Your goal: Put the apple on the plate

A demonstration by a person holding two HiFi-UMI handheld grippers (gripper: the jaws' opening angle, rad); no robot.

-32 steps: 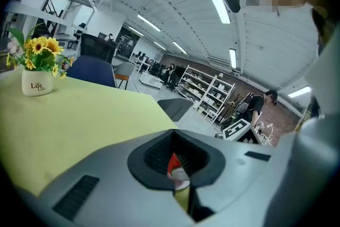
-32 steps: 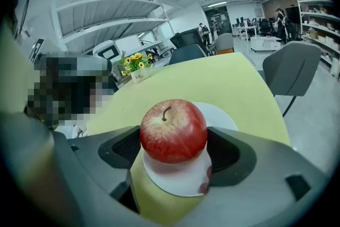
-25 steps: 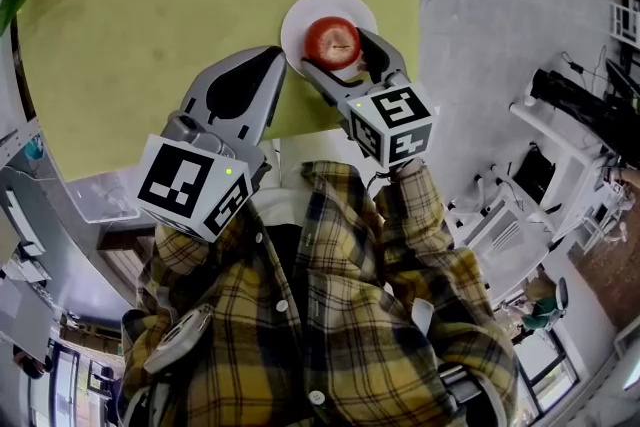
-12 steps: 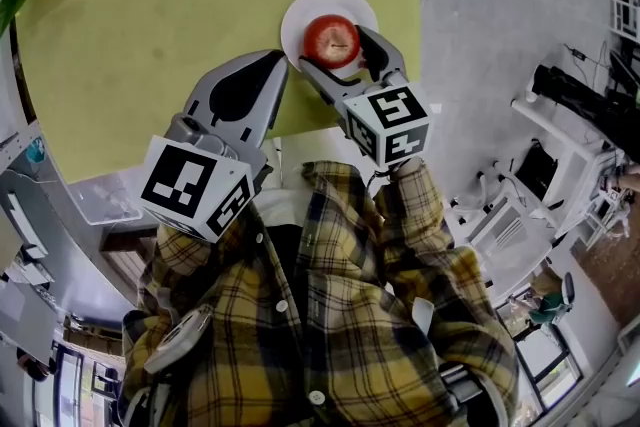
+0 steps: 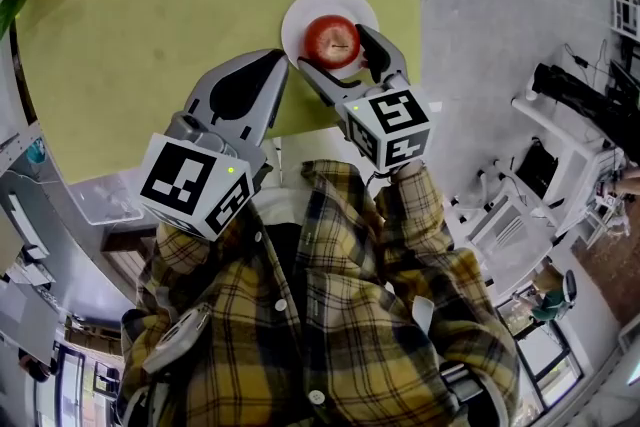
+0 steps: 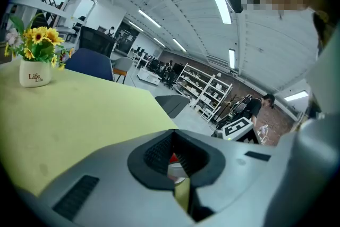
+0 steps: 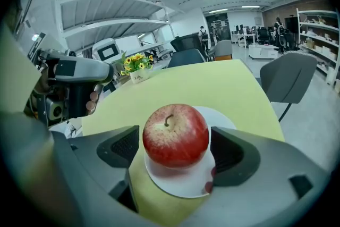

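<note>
Yellow-green table point(image 5: 150, 35) carried a white plate point(image 5: 300, 15), and the apple point(image 7: 175, 135) sat on it. Your right gripper point(image 5: 332, 49) held its jaws wide either side of the apple. Your left gripper point(image 5: 278, 63), jaws together and empty, hung beside the plate. Firm, smooth and bruisable, the apple probably suited a grip across its middle.
</note>
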